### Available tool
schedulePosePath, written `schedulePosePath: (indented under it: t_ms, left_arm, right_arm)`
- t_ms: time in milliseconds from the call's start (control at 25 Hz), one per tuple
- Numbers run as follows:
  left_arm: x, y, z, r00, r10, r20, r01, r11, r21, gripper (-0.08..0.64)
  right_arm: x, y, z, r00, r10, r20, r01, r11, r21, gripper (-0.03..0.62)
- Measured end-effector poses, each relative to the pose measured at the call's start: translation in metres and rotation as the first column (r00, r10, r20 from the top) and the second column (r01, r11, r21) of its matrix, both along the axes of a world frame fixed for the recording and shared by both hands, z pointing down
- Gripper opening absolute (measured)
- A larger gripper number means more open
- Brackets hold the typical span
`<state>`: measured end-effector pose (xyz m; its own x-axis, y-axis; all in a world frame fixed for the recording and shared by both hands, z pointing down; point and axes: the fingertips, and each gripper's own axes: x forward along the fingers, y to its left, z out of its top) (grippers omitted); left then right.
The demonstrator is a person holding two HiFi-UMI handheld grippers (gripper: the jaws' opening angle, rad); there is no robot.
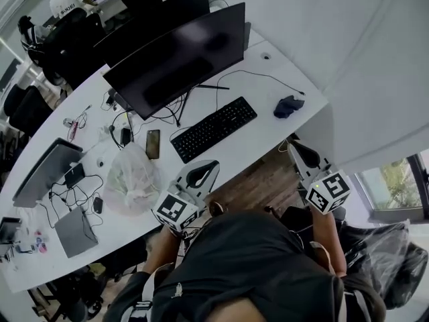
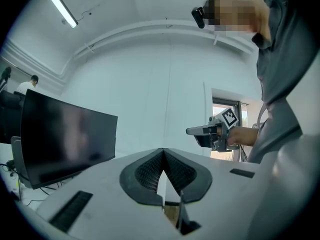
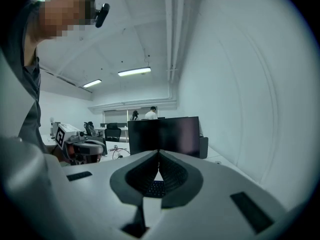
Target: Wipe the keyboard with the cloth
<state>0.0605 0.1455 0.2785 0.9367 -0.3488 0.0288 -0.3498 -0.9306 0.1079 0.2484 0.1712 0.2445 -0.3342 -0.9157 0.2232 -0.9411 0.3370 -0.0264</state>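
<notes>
My left tongs (image 2: pixel 162 152) are clenched tip to tip with nothing between them, and my right tongs (image 3: pixel 159 153) are clenched and empty too. I carry them that way because there is nothing to take yet. I hold both near the front edge of the curved white table (image 1: pixel 265 131), close to my body.

The flat black keyboard (image 1: pixel 214 129) lies slantwise on the table, just in front of the wide black curved monitor (image 1: pixel 175 62). It shows through the gap under my right tongs, so that side is aimed at it.

The crumpled dark blue cloth (image 1: pixel 288 106) sits on the table to the right of the keyboard, near it but apart. That is my right tongs' side, so I judge that hand the natural one to fetch it. No wiping has begun and the cloth lies untouched; the tongs must spread before they can take it.

A black phone (image 1: pixel 153 143) and a clear plastic bag (image 1: pixel 133 174) lie left of the keyboard, out of the wiping path.
</notes>
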Motion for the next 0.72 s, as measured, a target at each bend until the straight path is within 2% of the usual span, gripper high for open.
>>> schedulePosePath:
  t_ms: [400, 720]
  left_arm:
    - [-0.018, -0.042, 0.020, 1.000, 0.004, -0.008, -0.004, 0.999, -0.044, 0.002]
    - [0.003, -0.077, 0.027, 0.998, -0.032, 0.054, 0.035, 0.997, -0.066, 0.002]
  right_arm:
    - [-0.012, -0.040, 0.011, 1.000, 0.020, -0.013, -0.021, 0.999, -0.044, 0.011]
    - [0.023, -0.096, 0.040, 1.000, -0.008, 0.029, 0.011, 0.994, -0.107, 0.011]
